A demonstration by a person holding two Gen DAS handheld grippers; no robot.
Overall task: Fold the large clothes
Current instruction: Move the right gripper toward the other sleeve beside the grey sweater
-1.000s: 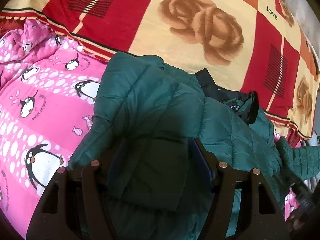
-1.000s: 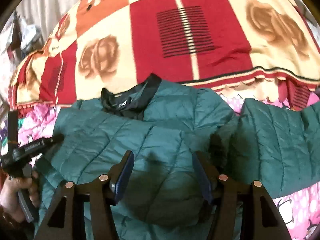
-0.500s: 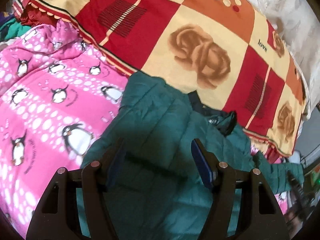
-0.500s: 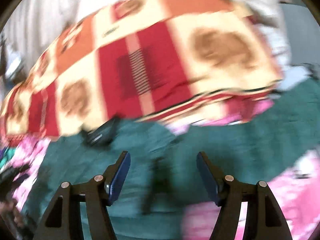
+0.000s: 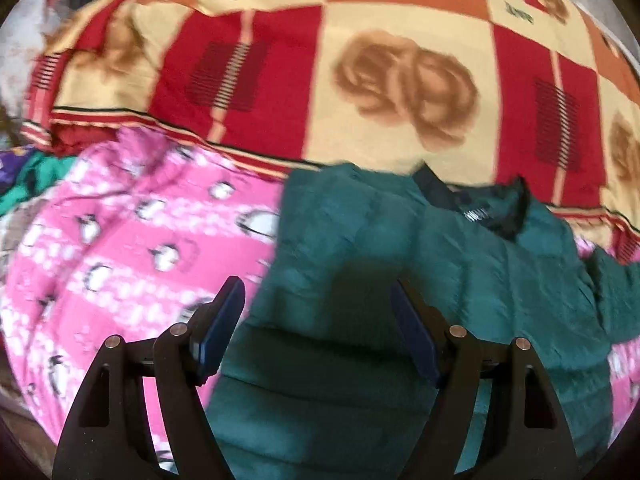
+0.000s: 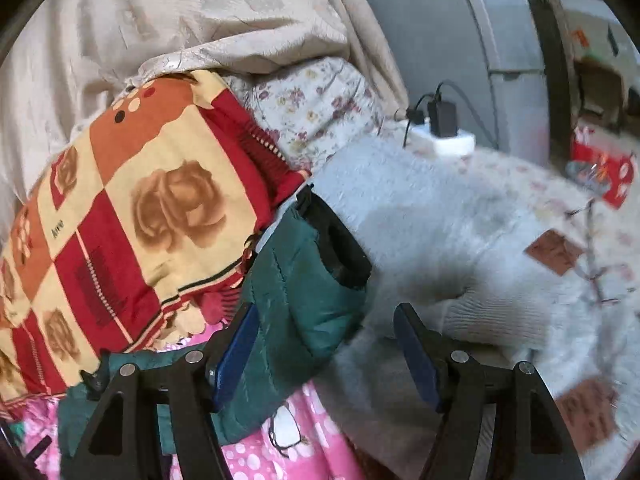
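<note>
A green quilted jacket (image 5: 400,264) is lying on a bed, across a pink penguin blanket (image 5: 120,248). It looks light, puffy and slippery, likely best taken at a cuff or hem. The left gripper (image 5: 316,320) is opening its jaws above the body, gripping nothing. Only the right view is showing the sleeve cuff (image 6: 316,264); the right gripper (image 6: 328,352) is hanging open near it.

Rose-patterned blanket (image 5: 400,80), pink penguin sheet (image 5: 120,260), white power strip (image 6: 448,140), perhaps fleece (image 6: 460,232).
</note>
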